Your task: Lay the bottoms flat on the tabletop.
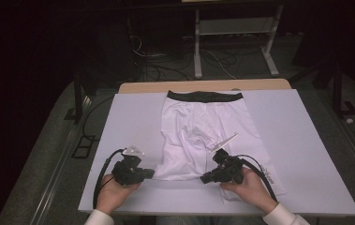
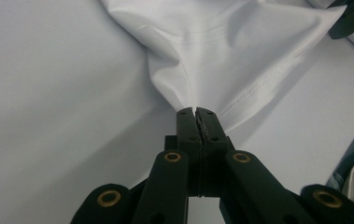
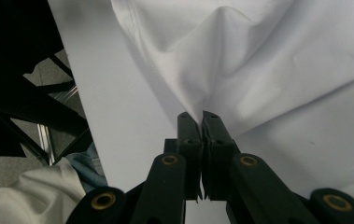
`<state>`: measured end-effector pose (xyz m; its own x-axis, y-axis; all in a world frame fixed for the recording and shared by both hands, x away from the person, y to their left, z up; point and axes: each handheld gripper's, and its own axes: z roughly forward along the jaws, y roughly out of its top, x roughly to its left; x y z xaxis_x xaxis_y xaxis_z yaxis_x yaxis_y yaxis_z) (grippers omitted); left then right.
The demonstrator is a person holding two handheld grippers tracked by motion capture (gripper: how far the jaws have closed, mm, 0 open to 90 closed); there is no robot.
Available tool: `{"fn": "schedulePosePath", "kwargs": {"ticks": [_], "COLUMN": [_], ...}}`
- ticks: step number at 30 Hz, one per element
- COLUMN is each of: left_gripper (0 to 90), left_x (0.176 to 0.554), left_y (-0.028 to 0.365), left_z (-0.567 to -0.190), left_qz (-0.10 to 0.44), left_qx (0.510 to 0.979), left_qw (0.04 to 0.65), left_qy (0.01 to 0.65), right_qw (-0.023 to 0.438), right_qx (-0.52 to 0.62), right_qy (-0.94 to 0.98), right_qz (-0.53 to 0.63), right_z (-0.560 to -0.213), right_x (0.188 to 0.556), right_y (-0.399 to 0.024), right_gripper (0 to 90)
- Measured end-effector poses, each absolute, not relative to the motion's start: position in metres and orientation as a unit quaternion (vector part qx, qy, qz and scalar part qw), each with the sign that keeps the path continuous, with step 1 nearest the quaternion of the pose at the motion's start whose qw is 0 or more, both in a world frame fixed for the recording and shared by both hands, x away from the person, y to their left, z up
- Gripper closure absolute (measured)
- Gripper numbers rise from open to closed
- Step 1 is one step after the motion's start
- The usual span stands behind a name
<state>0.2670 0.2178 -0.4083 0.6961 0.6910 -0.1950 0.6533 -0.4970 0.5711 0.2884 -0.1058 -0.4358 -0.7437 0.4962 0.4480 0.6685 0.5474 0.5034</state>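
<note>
White shorts [image 1: 198,126] with a dark waistband [image 1: 204,97] lie flat on the white board [image 1: 306,140], waistband at the far side. My left gripper [image 1: 150,173] is shut on the near left corner of one leg's hem; in the left gripper view the shorts [image 2: 221,42] bunch into the closed left gripper [image 2: 197,112]. My right gripper [image 1: 205,178] is shut on the same hem farther right, and the shorts [image 3: 282,56] rise in a fold from the right gripper [image 3: 201,116]. The other leg [image 1: 269,174] lies flat beside the right hand.
The board rests on a wooden table [image 1: 203,86] whose far edge shows behind the waistband. A metal stand [image 1: 233,28] and cables [image 1: 166,65] sit on the floor beyond. Bare board lies left and right of the shorts. The right gripper's tip [image 2: 352,18] shows in the left gripper view.
</note>
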Motion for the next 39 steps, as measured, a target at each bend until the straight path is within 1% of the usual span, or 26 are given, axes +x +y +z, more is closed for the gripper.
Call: {"fn": "schedulePosePath", "kwargs": {"ticks": [7, 11, 22, 24, 26, 27, 30, 33, 36, 39], "left_gripper": [89.0, 89.0, 88.9, 88.7, 87.7, 86.0, 73.2, 59.1, 48.8, 40.0], "left_x": [0.245, 0.242, 0.241, 0.24, 0.241, 0.241, 0.243, 0.245, 0.246, 0.249], "left_y": [0.237, 0.244, 0.257, 0.259, 0.261, 0.263, 0.265, 0.266, 0.264, 0.261], "left_z": [-0.393, -0.398, -0.41, -0.411, -0.411, -0.41, -0.408, -0.407, -0.405, -0.404], "left_qz": [0.052, 0.053, 0.042, 0.04, 0.037, 0.035, 0.029, 0.029, 0.033, 0.033], "left_qx": [0.861, 0.863, 0.866, 0.865, 0.862, 0.86, 0.848, 0.842, 0.834, 0.829], "left_qw": [0.325, 0.318, 0.312, 0.312, 0.319, 0.323, 0.348, 0.36, 0.377, 0.391], "left_qy": [0.387, 0.389, 0.388, 0.39, 0.393, 0.393, 0.399, 0.401, 0.401, 0.399], "right_qw": [0.143, 0.15, 0.188, 0.198, 0.219, 0.232, 0.236, 0.214, 0.191, 0.164], "right_qx": [-0.31, -0.298, -0.279, -0.277, -0.278, -0.276, -0.274, -0.28, -0.286, -0.292], "right_qy": [-0.879, -0.886, -0.888, -0.887, -0.882, -0.879, -0.876, -0.875, -0.873, -0.872], "right_qz": [-0.332, -0.322, -0.313, -0.313, -0.311, -0.313, -0.318, -0.331, -0.345, -0.357], "right_z": [-0.434, -0.435, -0.442, -0.443, -0.444, -0.444, -0.441, -0.435, -0.43, -0.426], "right_x": [0.28, 0.276, 0.271, 0.27, 0.271, 0.271, 0.271, 0.271, 0.274, 0.277], "right_y": [-0.09, -0.08, -0.065, -0.064, -0.064, -0.064, -0.067, -0.074, -0.082, -0.089], "right_gripper": [86.0, 85.9, 85.8, 84.1, 78.1, 76.3, 67.1, 58.2, 52.2, 43.0]}}
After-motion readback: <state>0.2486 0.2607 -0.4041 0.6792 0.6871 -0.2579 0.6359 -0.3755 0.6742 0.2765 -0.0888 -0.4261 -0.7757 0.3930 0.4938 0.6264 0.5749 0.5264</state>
